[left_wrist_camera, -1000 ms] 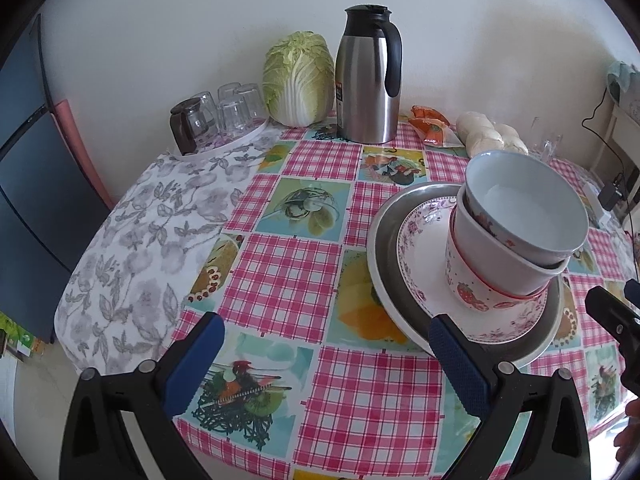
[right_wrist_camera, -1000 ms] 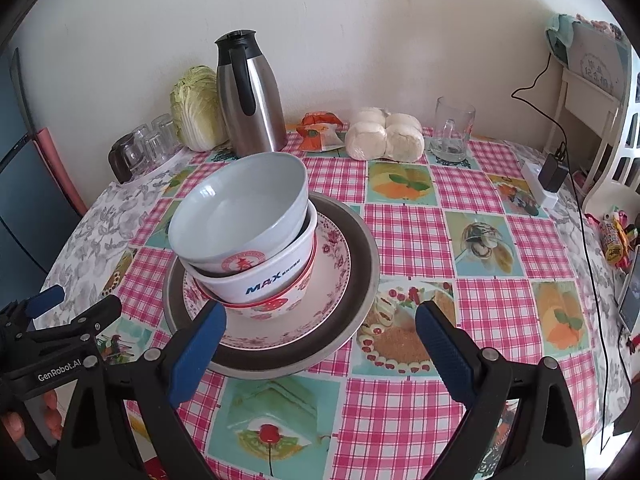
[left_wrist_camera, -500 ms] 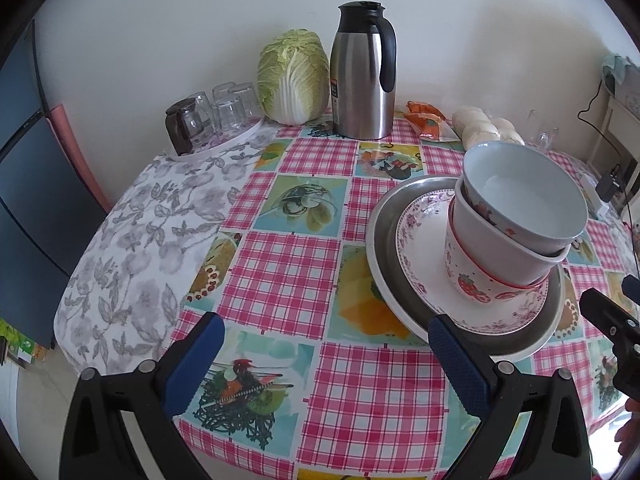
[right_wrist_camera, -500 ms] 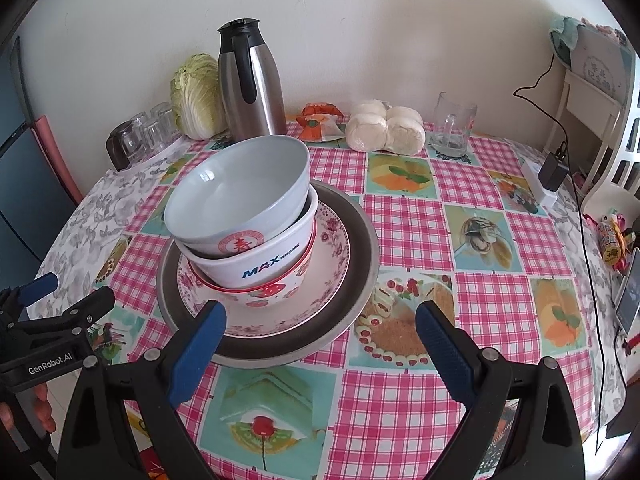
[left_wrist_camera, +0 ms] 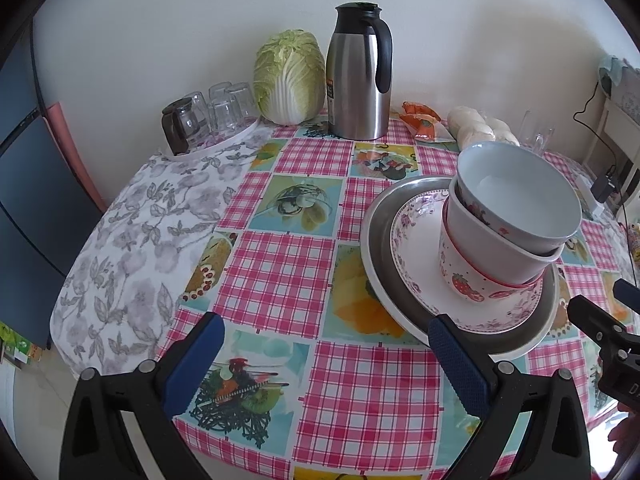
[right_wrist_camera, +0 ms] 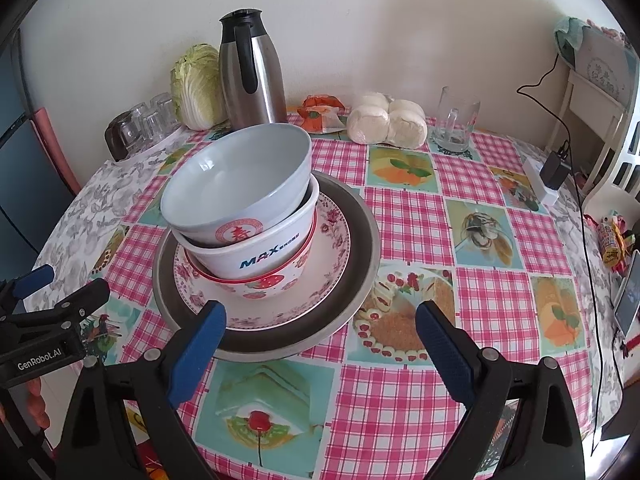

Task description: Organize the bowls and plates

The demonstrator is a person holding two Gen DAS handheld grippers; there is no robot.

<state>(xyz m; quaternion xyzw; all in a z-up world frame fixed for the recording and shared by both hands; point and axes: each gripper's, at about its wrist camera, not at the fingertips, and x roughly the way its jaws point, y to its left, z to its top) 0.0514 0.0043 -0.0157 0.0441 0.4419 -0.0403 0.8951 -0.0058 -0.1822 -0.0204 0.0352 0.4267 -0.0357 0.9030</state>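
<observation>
With my left gripper (left_wrist_camera: 326, 346) and right gripper (right_wrist_camera: 320, 328) both spread wide and empty, I judged the tilted top bowl (right_wrist_camera: 240, 184), nested on the plates (right_wrist_camera: 336, 256) mid-table, slippery and breakable, best pinched at its rim.

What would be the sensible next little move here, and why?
Probably draw both grippers a bit further back and stop. The pale blue-white top bowl sits nested in the white MAX-printed bowl and the strawberry-patterned bowl, on the floral plate and the round metal tray. The left gripper and right gripper are open and empty.
</observation>
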